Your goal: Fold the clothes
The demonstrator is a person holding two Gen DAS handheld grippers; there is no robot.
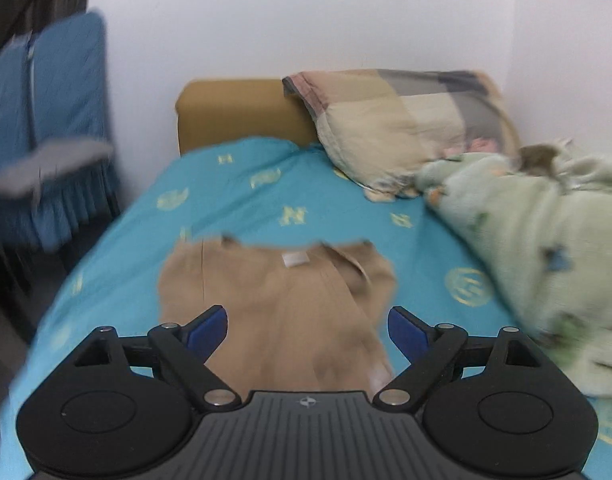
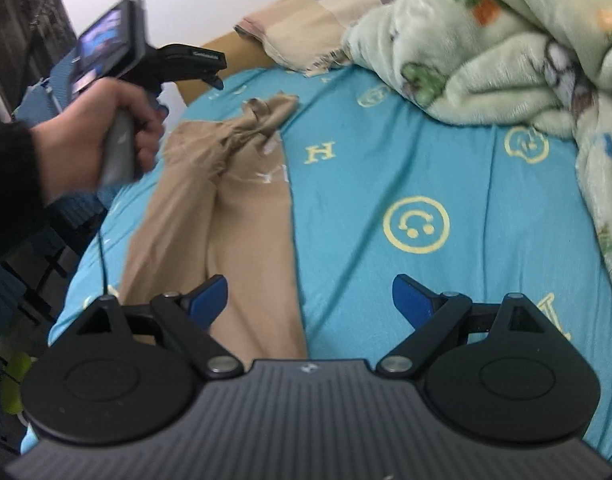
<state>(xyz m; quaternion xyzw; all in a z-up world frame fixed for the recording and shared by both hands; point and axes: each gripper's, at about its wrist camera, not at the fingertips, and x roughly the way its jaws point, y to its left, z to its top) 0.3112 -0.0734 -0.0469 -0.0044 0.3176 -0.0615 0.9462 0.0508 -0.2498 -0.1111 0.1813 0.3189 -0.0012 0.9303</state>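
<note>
Left wrist view looks up the bed: the left gripper point(image 1: 307, 330) has its blue-padded fingers spread wide and holds nothing, hovering over the tan fabric garment point(image 1: 278, 300), which lies flat on the turquoise bedsheet with yellow prints point(image 1: 242, 184). A small white tag point(image 1: 294, 259) shows at the garment's far edge; any writing on it is too blurred to read. Only this view shows the mustard-yellow headboard point(image 1: 234, 112) in full, the whole patchwork beige-and-grey pillow point(image 1: 405, 124) leaning on it, and a blue pleated cover point(image 1: 50, 128) at the left.

Right wrist view shows the right gripper point(image 2: 309, 300) likewise spread apart and empty, its left finger above the garment's point(image 2: 226, 216) near end, its right finger above bare sheet point(image 2: 385, 168). From here the garment's far end looks bunched and wrinkled. This view alone shows the person's left hand point(image 2: 102, 140) gripping the other tool's handle above the garment's left edge. Printed on the sheet are a yellow letter "H" point(image 2: 320, 153) and a smiley circle point(image 2: 416, 224). A pale green fleece blanket with cartoon prints point(image 2: 505, 52) is heaped on the right.
</note>
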